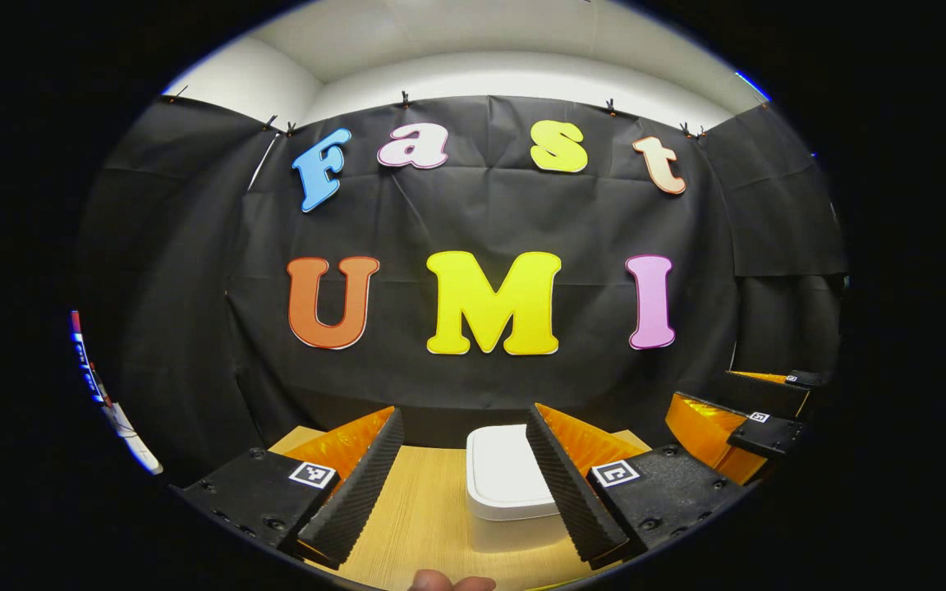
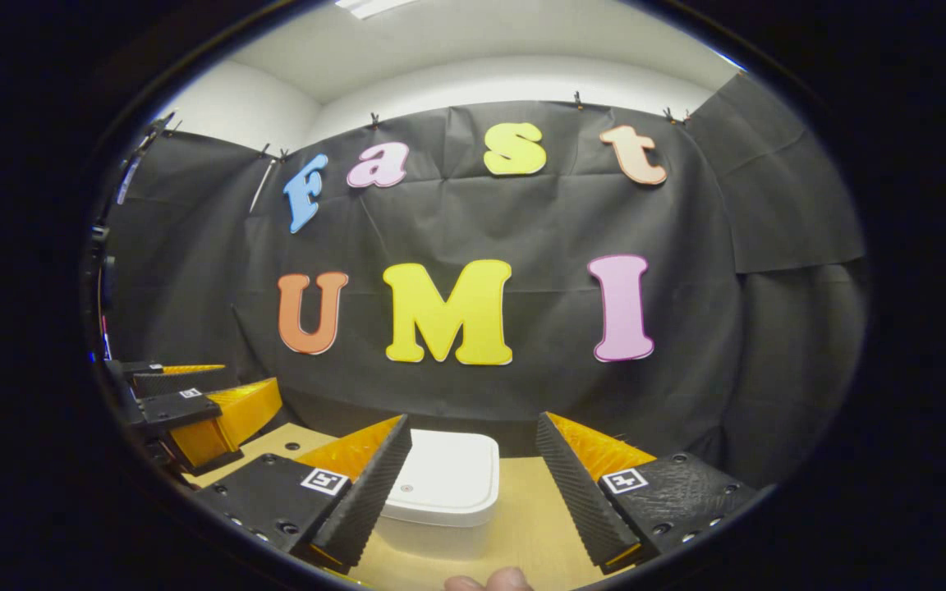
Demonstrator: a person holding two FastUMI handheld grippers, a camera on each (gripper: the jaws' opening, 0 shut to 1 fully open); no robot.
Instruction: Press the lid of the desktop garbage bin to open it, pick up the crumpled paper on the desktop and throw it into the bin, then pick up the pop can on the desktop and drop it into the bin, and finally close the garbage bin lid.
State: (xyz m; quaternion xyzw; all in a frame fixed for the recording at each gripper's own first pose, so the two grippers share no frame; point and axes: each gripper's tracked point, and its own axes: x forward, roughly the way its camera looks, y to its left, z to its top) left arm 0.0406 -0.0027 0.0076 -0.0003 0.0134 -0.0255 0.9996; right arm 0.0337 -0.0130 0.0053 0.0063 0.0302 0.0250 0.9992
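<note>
So, closest thing in the left gripper view is a bit of fingertip point(image 1: 450, 582) poking in at the very bottom edge, right below the left gripper point(image 1: 465, 484). Its two fingers are spread wide with nothing between them touching either pad. Past them sits the garbage bin point(image 1: 506, 476), a white rounded-square one with its lid point(image 1: 502, 468) down flat, standing on the light wooden desktop point(image 1: 415, 525). From here the bin sits toward the right-hand finger, which covers part of its side. Off to the right of the bin, further out, you can see the right gripper point(image 1: 756, 410) held level above the desk; its fingers look apart from this angle too.

Right gripper view is pretty much the mirror of that. Fingertips point(image 2: 489, 581) again at the bottom edge, then the right gripper point(image 2: 473, 492) with its fingers wide apart and nothing held. The bin point(image 2: 440, 501) is just beyond, partly tucked behind the left-hand finger, lid point(image 2: 444, 480) closed, with a tiny dot on top near the front. Desktop point(image 2: 539, 517) is bare wood around it, with a couple of small dark holes on the far left side. Left of the bin, at the edge, is the left gripper point(image 2: 194, 394), clear of the bin.

Behind the bin in both views hangs the black cloth wall point(image 1: 473, 213), with white wall and ceiling above it.
</note>
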